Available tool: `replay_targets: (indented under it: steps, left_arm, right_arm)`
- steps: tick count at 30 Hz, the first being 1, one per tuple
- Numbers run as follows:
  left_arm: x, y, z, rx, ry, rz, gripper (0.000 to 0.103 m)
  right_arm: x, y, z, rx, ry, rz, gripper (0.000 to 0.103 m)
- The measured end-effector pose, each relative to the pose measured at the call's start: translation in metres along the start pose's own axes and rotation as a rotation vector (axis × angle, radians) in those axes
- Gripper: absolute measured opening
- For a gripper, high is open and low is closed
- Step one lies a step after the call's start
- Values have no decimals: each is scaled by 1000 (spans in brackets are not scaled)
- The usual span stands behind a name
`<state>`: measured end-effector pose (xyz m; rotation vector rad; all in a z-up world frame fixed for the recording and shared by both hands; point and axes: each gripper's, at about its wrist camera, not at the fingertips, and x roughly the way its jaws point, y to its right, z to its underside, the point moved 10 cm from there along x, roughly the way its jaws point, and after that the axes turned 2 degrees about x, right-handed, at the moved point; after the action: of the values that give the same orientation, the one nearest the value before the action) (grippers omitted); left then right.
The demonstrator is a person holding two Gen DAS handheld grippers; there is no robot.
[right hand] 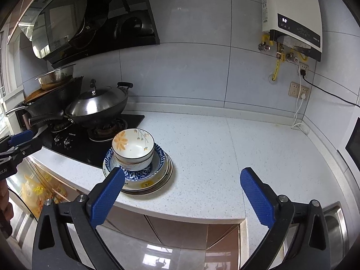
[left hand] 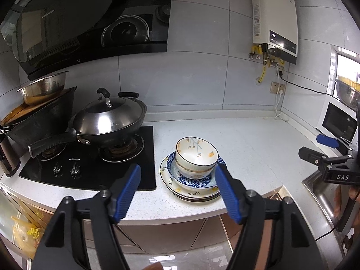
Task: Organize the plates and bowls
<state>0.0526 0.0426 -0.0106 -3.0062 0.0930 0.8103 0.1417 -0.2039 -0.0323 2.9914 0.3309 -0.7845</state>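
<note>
A white bowl with orange flowers [left hand: 196, 155] [right hand: 132, 145] sits nested in a second bowl like it. Both rest in a blue-patterned deep dish [left hand: 193, 182] [right hand: 156, 159] on a stack of white plates [left hand: 191, 194] [right hand: 163, 175], on the counter beside the hob. My left gripper [left hand: 177, 169] is open just short of the stack, at the counter's front edge, with nothing between its blue pads. My right gripper [right hand: 182, 172] is open wide to the right of the stack and holds nothing. Each gripper also appears in the other's view, the right gripper [left hand: 319, 147] and the left gripper [right hand: 20, 140].
A lidded wok [left hand: 110, 117] stands on the black gas hob [left hand: 90, 168] left of the stack, with more pans and a steel basin [left hand: 42, 85] behind it. A sink [left hand: 324, 193] and a microwave [left hand: 337, 121] are on the right. The white speckled counter [right hand: 225, 148] stretches back to the tiled wall.
</note>
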Motion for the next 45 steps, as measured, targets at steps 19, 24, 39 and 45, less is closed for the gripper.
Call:
replay_targets:
  steps: [19, 24, 39, 45]
  left_arm:
    - [-1, -17, 3, -40, -18, -44, 68]
    - [-2, -20, 4, -55, -22, -58, 67]
    - [1, -24, 9, -84, -28, -115, 68]
    - [4, -20, 8, -69, -30, -120, 68]
  right_arm:
    - [-11, -6, -5, -17, 40, -27, 102]
    - [-14, -8, -6, -21, 46, -35, 102]
    - [-24, 4, -8, -27, 75, -30, 102]
    - [-25, 16, -5, -12, 70, -3, 102]
